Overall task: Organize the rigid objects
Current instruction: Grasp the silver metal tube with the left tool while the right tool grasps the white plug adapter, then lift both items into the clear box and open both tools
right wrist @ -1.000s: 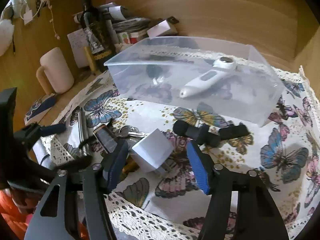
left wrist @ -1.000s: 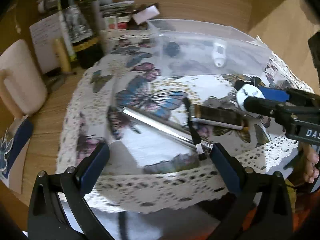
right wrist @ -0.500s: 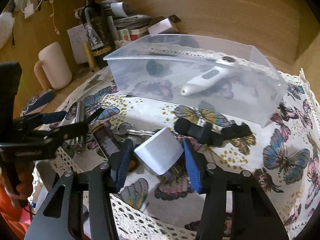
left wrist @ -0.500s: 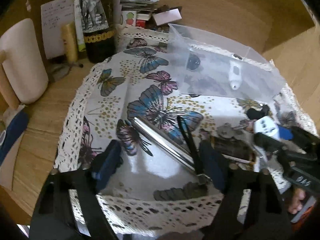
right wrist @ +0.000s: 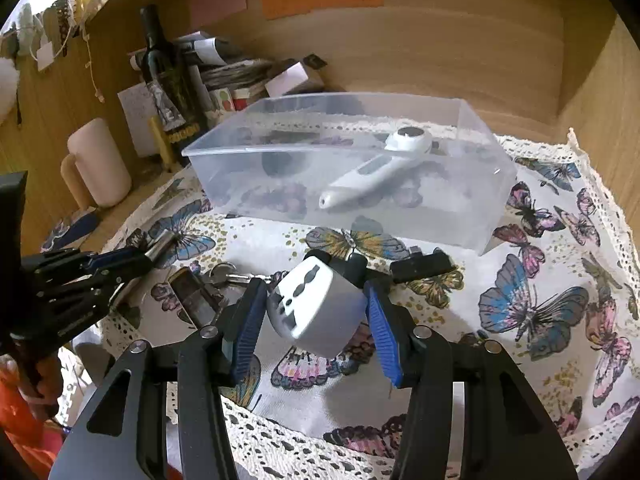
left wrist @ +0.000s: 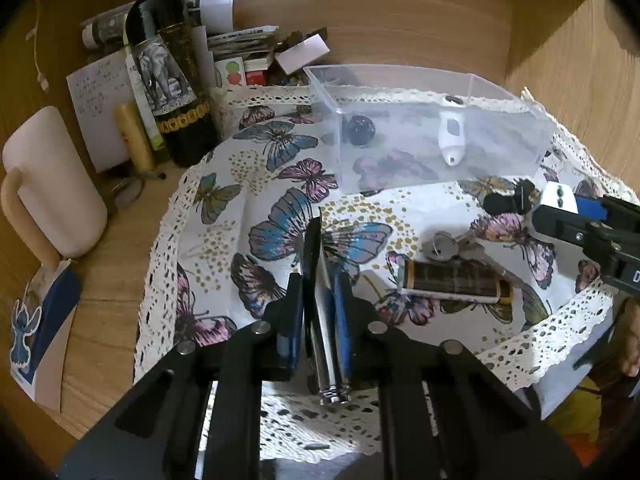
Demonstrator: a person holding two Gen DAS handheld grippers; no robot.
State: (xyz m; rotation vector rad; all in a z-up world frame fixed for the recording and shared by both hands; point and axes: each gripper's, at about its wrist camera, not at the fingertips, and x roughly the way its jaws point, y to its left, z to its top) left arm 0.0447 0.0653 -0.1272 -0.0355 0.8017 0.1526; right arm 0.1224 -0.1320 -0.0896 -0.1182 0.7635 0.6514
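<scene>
A wooden desk alcove holds a butterfly-print cloth (left wrist: 224, 216) with a lace edge, spread under everything in play. The left gripper (left wrist: 318, 312) is clamped on a slim metal bar (left wrist: 320, 320), shiny and cylindrical with a black clip along it; its long axis runs between the blue pads, one end pointing away toward the clear plastic bin (left wrist: 432, 144) and the threaded end toward the camera. The right gripper (right wrist: 316, 314) is closed on a white plug adapter (right wrist: 316, 308), a rounded cube whose socket face tilts up and to the left, held just above the cloth. Beside it on the cloth lie a brown cylindrical lighter (left wrist: 452, 286), lying crosswise, a bunch of keys (left wrist: 444, 246) touching it, and a black strap-like item (right wrist: 420, 266). Inside the bin rest a white handheld device (right wrist: 376, 170), pointing toward the near left, and a dark round object (left wrist: 360, 130). A wine bottle (left wrist: 168, 76) and a cream mug (left wrist: 48, 184) stand left of the cloth.
</scene>
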